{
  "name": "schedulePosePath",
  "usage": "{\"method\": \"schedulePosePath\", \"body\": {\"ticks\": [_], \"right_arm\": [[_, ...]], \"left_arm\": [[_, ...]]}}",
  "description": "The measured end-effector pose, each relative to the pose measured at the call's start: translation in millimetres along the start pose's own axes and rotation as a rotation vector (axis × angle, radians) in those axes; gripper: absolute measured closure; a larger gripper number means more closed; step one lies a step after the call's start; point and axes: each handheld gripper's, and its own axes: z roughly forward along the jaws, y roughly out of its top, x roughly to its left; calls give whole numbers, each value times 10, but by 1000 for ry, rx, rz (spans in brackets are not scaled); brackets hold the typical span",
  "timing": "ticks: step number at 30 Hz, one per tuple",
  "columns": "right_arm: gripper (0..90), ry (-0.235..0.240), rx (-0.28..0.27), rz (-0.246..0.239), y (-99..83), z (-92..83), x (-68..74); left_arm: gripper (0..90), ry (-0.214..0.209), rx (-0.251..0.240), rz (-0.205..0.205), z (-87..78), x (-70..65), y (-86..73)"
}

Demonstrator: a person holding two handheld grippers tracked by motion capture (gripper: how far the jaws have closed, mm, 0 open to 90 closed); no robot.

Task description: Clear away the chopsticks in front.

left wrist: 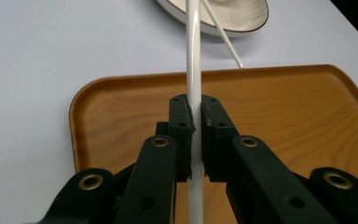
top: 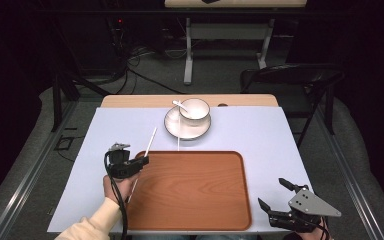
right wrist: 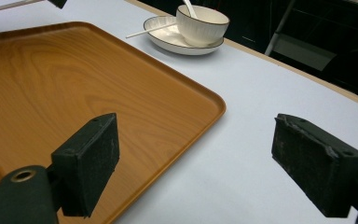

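Clamped between my left gripper's [left wrist: 194,122] jaws is a white chopstick [left wrist: 192,56], held over the left edge of the wooden tray [top: 190,192] and pointing toward the plate [top: 186,129]. That plate sits just beyond the tray's far rim, carrying a white bowl [top: 195,109] with a spoon [top: 180,105] in it, and a second chopstick [right wrist: 149,30] rests on its rim. My right gripper [top: 276,194] hovers wide open, holding nothing, by the tray's near right corner above the pale table cover [top: 275,135].
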Motion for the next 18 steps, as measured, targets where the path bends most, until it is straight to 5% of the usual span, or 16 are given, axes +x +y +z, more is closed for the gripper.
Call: {"method": "schedulePosePath", "body": {"ticks": [18], "right_arm": [[143,2,-3,-1,0,0,-1]], "left_arm": [[844,84,76,-42,16,74,-332]]}}
